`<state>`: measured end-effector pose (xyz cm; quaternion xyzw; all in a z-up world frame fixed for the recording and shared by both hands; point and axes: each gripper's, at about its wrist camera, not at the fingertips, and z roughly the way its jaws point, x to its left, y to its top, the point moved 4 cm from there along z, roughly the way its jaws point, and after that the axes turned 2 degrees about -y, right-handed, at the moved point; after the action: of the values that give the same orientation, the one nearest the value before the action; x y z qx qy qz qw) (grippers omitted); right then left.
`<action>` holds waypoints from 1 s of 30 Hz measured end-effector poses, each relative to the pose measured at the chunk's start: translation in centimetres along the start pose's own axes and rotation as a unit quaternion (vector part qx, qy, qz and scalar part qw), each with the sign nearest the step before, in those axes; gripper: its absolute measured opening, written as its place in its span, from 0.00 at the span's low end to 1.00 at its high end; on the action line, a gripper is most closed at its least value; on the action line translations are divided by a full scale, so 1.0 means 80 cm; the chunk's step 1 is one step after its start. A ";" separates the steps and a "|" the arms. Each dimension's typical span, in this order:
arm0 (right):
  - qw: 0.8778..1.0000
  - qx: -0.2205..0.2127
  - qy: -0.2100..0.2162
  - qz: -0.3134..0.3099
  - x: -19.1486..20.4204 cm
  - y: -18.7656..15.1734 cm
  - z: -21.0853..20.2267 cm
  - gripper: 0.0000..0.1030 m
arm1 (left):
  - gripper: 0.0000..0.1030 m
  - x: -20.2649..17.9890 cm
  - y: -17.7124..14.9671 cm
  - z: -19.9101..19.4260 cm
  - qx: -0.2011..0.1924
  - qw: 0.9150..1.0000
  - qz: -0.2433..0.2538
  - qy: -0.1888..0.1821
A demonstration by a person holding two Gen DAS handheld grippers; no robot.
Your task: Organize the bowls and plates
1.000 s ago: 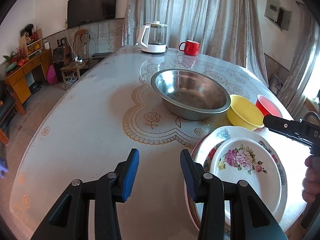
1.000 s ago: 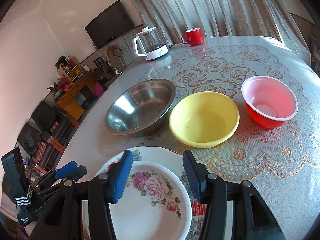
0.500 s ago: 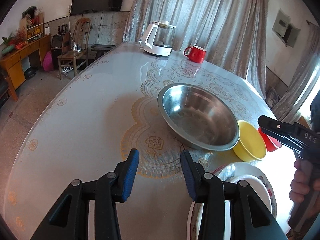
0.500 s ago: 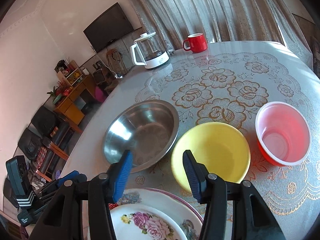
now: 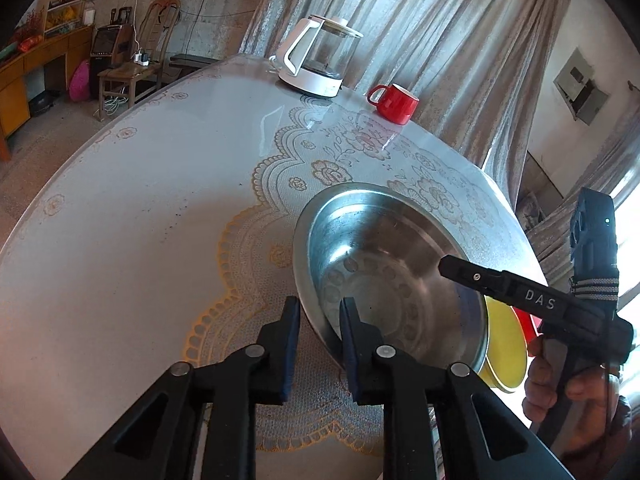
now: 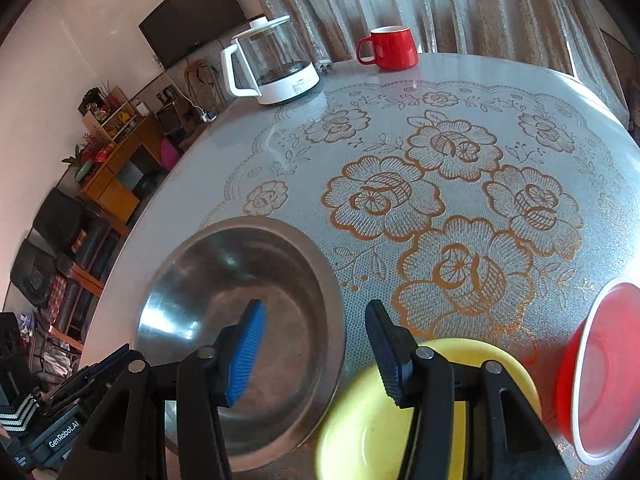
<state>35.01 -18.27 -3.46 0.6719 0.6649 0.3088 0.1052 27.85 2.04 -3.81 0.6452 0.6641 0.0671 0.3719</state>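
A large steel bowl (image 5: 384,276) sits on the lace-covered table (image 5: 140,216). My left gripper (image 5: 318,334) straddles the bowl's near rim, one finger outside and one inside, with the jaws narrowed but a gap still showing. My right gripper (image 6: 316,344) is open and empty, hovering over the bowl's right rim. The steel bowl also shows in the right wrist view (image 6: 248,320). A yellow bowl (image 6: 404,416) and a red bowl (image 6: 600,368) stand to its right. The yellow bowl (image 5: 504,348) also shows in the left wrist view. The flowered plates are out of view.
A white and glass kettle (image 5: 316,60) and a red mug (image 5: 394,102) stand at the table's far end. They also appear in the right wrist view, the kettle (image 6: 272,68) left of the mug (image 6: 388,48). Curtains hang behind the table.
Both grippers moved forward from the flowered plates to the steel bowl. My left jaws narrowed around the bowl's near rim. The plates dropped out of view.
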 end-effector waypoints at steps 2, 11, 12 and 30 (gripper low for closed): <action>1.000 0.008 -0.016 -0.020 0.007 -0.002 0.010 0.35 | 0.18 0.000 -0.001 0.000 -0.005 1.000 0.001 0.006; 0.999 0.011 -0.020 -0.048 0.033 -0.013 0.013 0.21 | 0.18 0.032 -0.018 -0.034 -0.021 1.000 -0.012 0.017; 0.998 0.013 -0.017 -0.052 0.040 -0.016 0.013 0.21 | 0.18 0.037 -0.022 -0.041 -0.024 0.999 -0.014 0.021; 0.989 0.045 0.075 -0.121 0.163 -0.090 0.009 0.23 | 0.20 0.121 -0.104 -0.152 -0.057 0.991 -0.086 0.080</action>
<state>28.45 -4.91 -4.40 0.5654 0.7607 0.3127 0.0614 15.15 14.24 -3.75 0.5560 0.7399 0.1242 0.3577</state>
